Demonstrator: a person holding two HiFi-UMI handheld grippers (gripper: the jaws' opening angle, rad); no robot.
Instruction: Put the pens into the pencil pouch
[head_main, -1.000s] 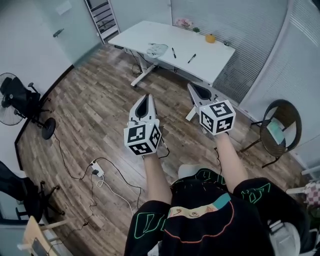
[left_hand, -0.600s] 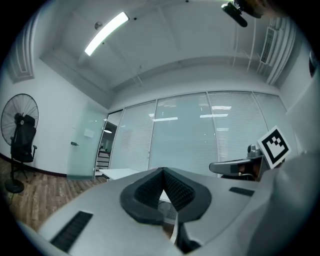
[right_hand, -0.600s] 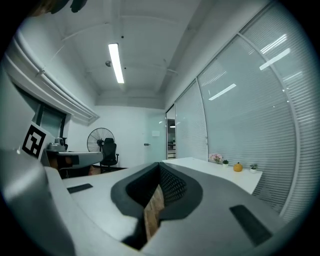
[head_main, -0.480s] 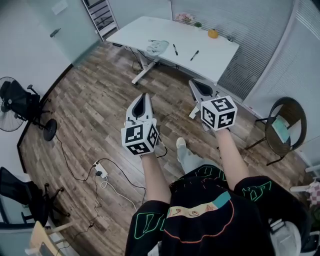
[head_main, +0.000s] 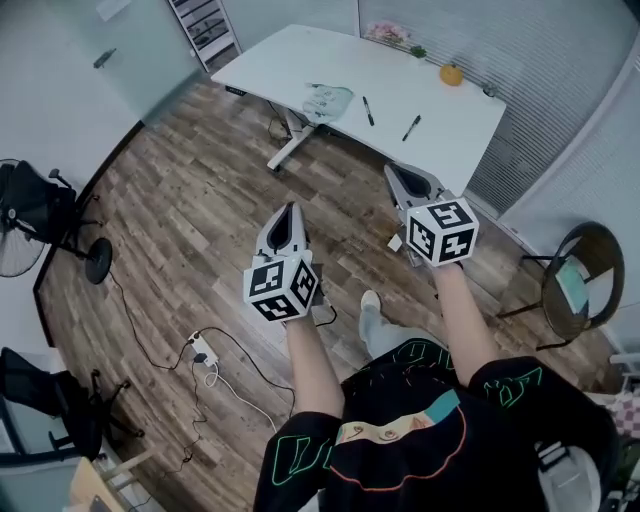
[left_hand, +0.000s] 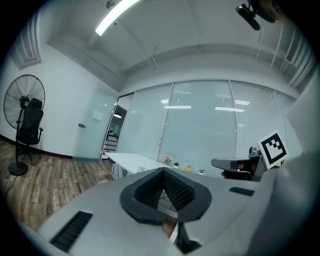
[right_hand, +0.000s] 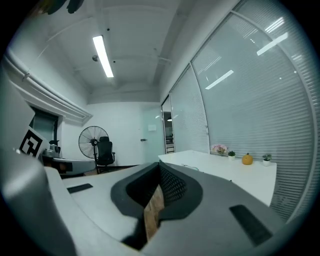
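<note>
Two black pens (head_main: 367, 109) (head_main: 411, 127) lie on the white table (head_main: 290, 58) far ahead, beside a pale pencil pouch (head_main: 328, 100). My left gripper (head_main: 288, 216) is shut and empty, held level over the wooden floor well short of the table. My right gripper (head_main: 400, 177) is also shut and empty, its tip close to the table's near edge. In the left gripper view the table (left_hand: 131, 160) shows ahead past the shut jaws, and the right gripper's marker cube (left_hand: 273, 146) is at the right. The right gripper view shows the table top (right_hand: 225, 171) to the right.
A small orange thing (head_main: 451, 74) and potted plants (head_main: 392, 34) stand at the table's far edge. A standing fan (head_main: 20, 210) and a black chair are at the left, a round chair (head_main: 575, 280) at the right. Cables and a power strip (head_main: 203, 353) lie on the floor.
Both grippers and the person have moved forward toward the table, and both hands have dropped a little. The table now looks nearer. Both grippers stayed shut.
</note>
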